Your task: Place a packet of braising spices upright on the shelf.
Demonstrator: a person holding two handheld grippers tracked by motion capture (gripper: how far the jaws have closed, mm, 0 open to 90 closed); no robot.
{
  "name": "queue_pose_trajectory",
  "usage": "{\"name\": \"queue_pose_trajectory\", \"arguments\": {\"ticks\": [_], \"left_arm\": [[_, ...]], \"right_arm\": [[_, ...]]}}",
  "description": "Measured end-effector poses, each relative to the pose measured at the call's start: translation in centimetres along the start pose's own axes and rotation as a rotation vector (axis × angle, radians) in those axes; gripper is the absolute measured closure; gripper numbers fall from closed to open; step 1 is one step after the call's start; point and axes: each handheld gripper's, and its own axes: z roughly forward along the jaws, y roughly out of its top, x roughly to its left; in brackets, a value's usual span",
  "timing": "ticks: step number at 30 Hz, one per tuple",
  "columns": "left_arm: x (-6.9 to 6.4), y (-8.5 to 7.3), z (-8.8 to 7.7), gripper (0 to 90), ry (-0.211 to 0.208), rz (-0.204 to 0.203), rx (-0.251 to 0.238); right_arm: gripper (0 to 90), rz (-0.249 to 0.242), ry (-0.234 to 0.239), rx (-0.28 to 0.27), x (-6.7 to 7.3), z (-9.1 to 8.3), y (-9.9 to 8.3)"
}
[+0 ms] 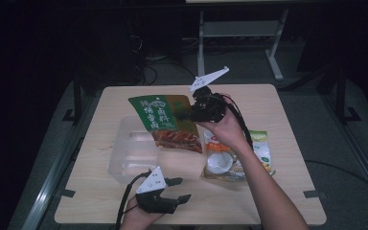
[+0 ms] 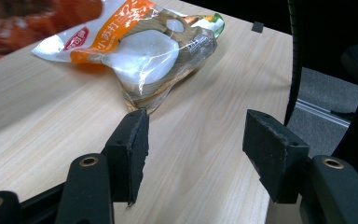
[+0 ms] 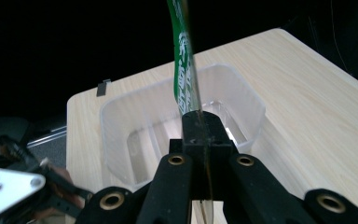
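From the high view, the right gripper (image 1: 190,114) is clamped on the edge of a green snack packet (image 1: 165,122), holding it up in the air over the clear plastic bin (image 1: 124,160), which looks empty. The left gripper (image 1: 179,189) sits low near the front table (image 1: 268,100) edge, jaws apart, nothing in them. In the left gripper view, a white-and-orange bag (image 2: 144,56) lies flat just past the spread pads. In the right gripper view, the jaws pinch the green packet edge-on, with the bin's bare floor right below.
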Motion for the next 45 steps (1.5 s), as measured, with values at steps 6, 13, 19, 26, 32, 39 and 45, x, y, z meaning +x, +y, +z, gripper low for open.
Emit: {"name": "queue_pose_trajectory", "arguments": {"ticks": [6,13,19,26,32,39,45], "left_arm": [[0.2,-0.1,-0.2,39.6,0.008,-0.005,-0.003],[0.5,-0.1,-0.5,38.7,0.019,-0.002,-0.001],[0.5,-0.2,-0.6,38.6,0.023,-0.002,0.001],[0.6,-0.2,-0.6,38.5,0.029,0.009,0.004],[0.6,-0.2,-0.6,38.4,0.032,0.018,0.013],[0.7,-0.2,-0.8,38.4,0.037,0.021,0.008],[0.7,-0.1,-1.0,38.4,0.041,0.018,0.000]], "right_arm": [[90.0,-0.007,0.011,-0.007,-0.2,1.3,1.4],[90.0,-0.007,0.028,-0.016,-0.7,2.9,2.4],[90.0,-0.009,0.033,-0.012,-1.3,4.2,3.3],[90.0,-0.006,0.029,-0.007,-1.9,5.4,4.0],[90.0,0.001,0.025,-0.004,-2.4,6.9,5.0],[90.0,0.007,0.020,0.011,-2.9,8.6,5.7],[90.0,0.022,0.024,0.010,-3.3,10.4,5.9]]}}
